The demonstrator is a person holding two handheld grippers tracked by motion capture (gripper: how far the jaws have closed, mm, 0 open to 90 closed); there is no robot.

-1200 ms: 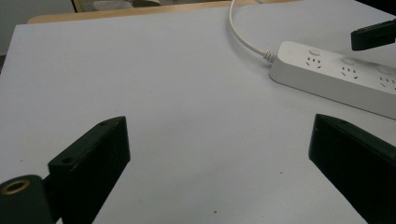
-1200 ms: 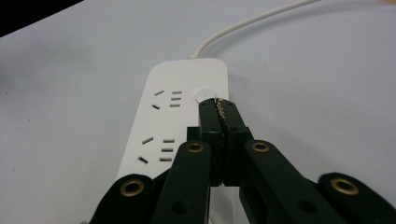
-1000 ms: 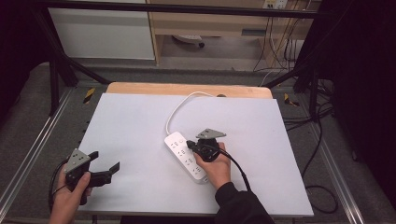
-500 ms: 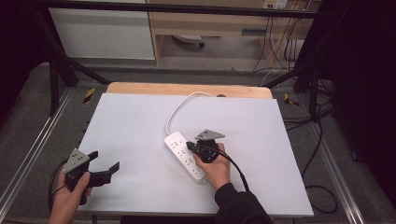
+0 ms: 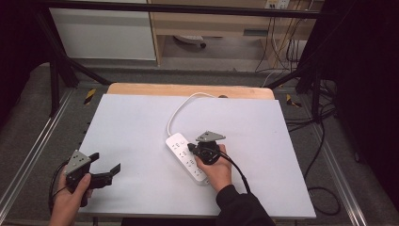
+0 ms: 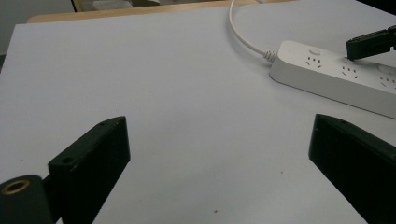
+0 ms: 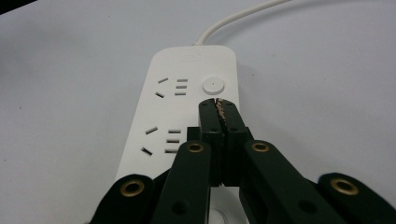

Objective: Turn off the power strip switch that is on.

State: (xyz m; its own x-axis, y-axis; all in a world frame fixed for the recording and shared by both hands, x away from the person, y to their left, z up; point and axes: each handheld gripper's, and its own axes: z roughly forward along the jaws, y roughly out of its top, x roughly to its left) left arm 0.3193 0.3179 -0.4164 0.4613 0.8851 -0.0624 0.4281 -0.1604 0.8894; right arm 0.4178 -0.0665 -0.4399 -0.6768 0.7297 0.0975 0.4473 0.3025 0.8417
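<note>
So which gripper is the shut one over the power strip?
The right gripper: its jaws are pressed together just short of the power strip's round button. The left gripper sits open, apart from the strip.

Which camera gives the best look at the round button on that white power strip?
The right gripper view: the round button sits close and sharp, just beyond the shut right gripper. The left gripper view shows it small and side-on; from the high view it is barely a dot.
</note>
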